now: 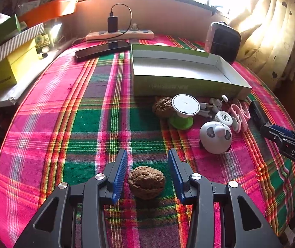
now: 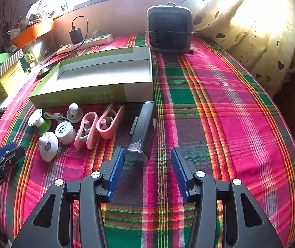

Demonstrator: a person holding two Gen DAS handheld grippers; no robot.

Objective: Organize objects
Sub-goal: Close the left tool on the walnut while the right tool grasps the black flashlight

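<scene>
Right under your left gripper (image 1: 147,177) sits a walnut (image 1: 146,184), on the plaid cloth (image 1: 75,124) between the two blue pads (image 1: 121,173). The jaws stand wide, with a gap on each side of the shell, so nothing is held yet. The nut's longer side lies across the gap, from pad to pad, and it sits low, near the roots of the fingers; closing where you are should catch it across that length, though a rounded shell may roll.

Your right gripper (image 2: 147,171) is also spread wide and holds nothing. A dark bar-shaped device (image 2: 144,130) lies just ahead of it, slightly left of centre, its long axis running away from you toward the box, so the pads would close across its narrow width. Your right hand is plainly the nearer one to it.

The open green-and-white box (image 1: 188,83) stands ahead and to the right of the left gripper, beyond the cluster of small items: a second walnut (image 1: 163,106), a white disc on a green base (image 1: 183,111), a panda-faced gadget (image 1: 215,137) and pink clips (image 2: 97,128). The part of its floor you can see looks bare.
</scene>
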